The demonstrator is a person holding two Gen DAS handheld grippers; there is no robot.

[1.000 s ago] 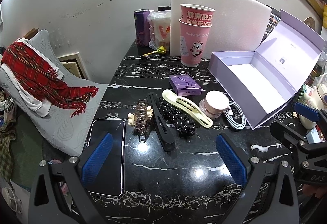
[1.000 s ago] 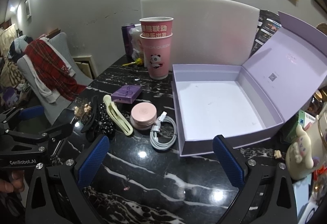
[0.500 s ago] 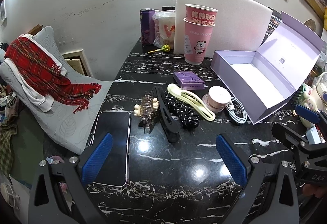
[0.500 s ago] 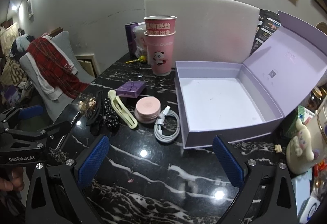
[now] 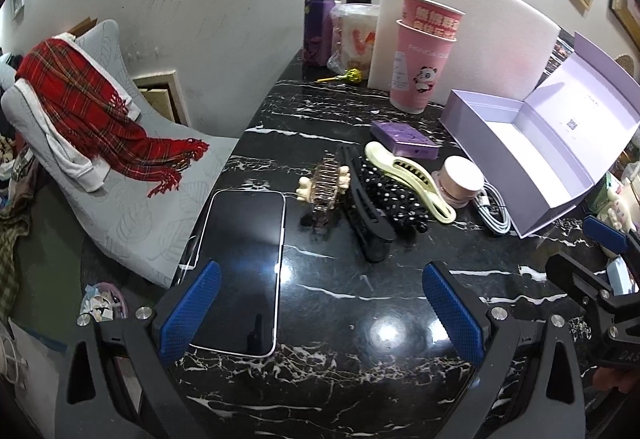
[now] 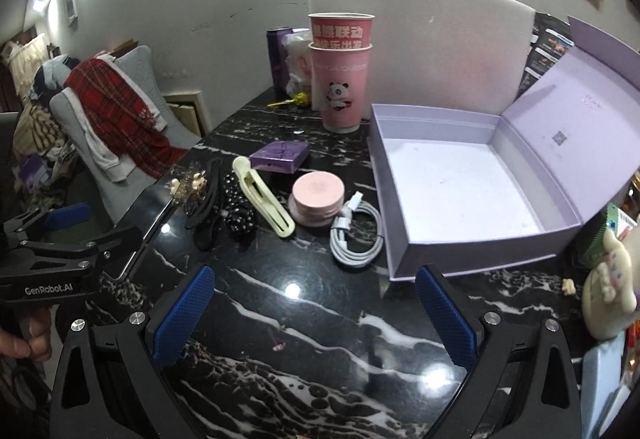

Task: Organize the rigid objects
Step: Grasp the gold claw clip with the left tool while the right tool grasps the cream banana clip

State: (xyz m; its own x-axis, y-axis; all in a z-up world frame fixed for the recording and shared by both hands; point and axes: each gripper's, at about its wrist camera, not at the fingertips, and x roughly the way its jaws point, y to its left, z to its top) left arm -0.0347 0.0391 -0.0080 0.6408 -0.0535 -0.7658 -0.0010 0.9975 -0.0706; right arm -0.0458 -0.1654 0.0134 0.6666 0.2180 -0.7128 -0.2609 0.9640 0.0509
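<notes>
On the black marble table (image 5: 340,311) lie a phone (image 5: 242,271), a clear claw clip (image 5: 326,185), a black hair clip (image 5: 366,211), a polka-dot clip (image 5: 394,195), a cream clip (image 5: 408,175), a small purple box (image 5: 404,139), a pink round compact (image 5: 462,183) and a coiled white cable (image 5: 494,207). An open lilac box (image 6: 460,195) stands empty at the right. My left gripper (image 5: 320,313) hangs open above the phone's near end. My right gripper (image 6: 316,313) is open too, nearer than the cable (image 6: 358,235), holding nothing.
Stacked pink cups (image 5: 424,59), a purple can (image 5: 318,31), a bagged item and a white foam board (image 5: 472,35) line the back. A grey cushion with a red plaid scarf (image 5: 96,107) sits off the left edge. A cream figurine (image 6: 608,287) stands at the right.
Both grippers have drawn back and up slightly, so the objects sit farther off. Both stay open; nothing on the table has moved.
</notes>
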